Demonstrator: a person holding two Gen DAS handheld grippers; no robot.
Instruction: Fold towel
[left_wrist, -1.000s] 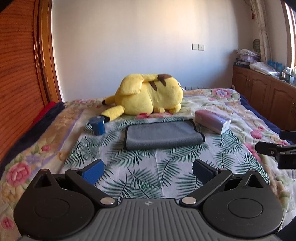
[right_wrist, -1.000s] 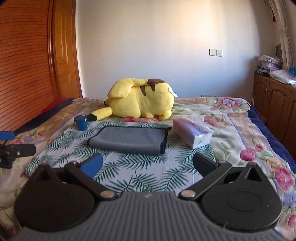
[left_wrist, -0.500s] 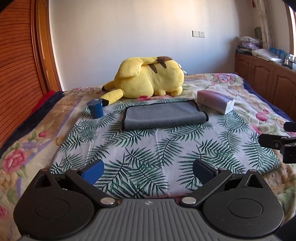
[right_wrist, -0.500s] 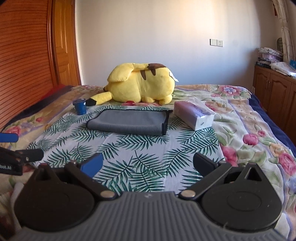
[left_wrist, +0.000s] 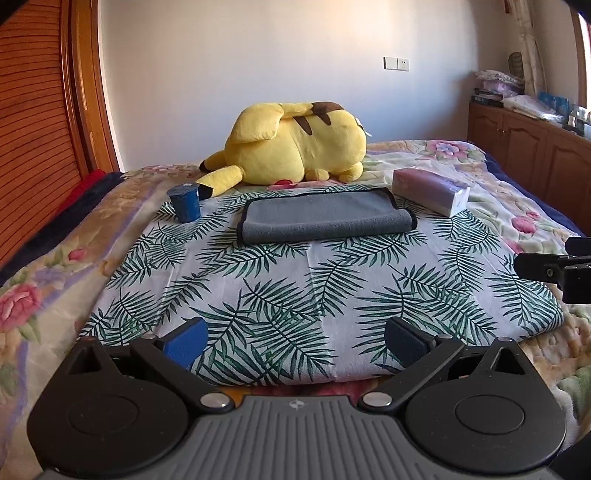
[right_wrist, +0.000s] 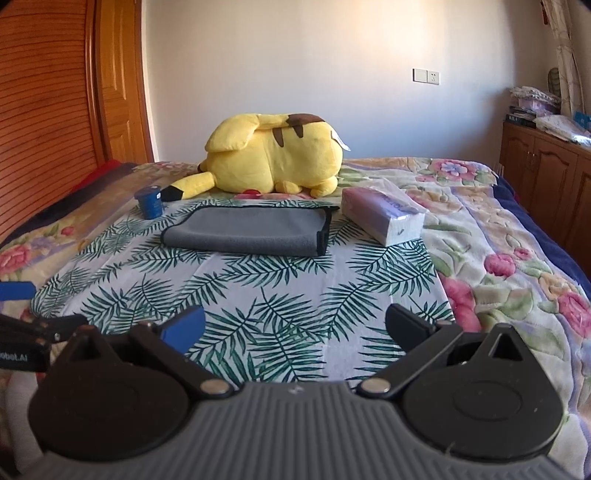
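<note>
1. Left wrist view: the left hand-held gripper (left_wrist: 295, 338) hangs with its jaws spread wide and empty above the near edge of the palm-leaf cloth (left_wrist: 314, 295) on the bed (left_wrist: 55, 266). The grey towel (left_wrist: 325, 218) lies folded at the cloth's far end, between a blue cup (left_wrist: 184, 203) and a tissue pack (left_wrist: 432, 192), before a yellow plush (left_wrist: 295, 147).
2. Right wrist view: the right hand-held gripper (right_wrist: 295, 328) is likewise spread and empty, well short of the towel (right_wrist: 247, 230); the towel's layers are hard to count from here.
</note>
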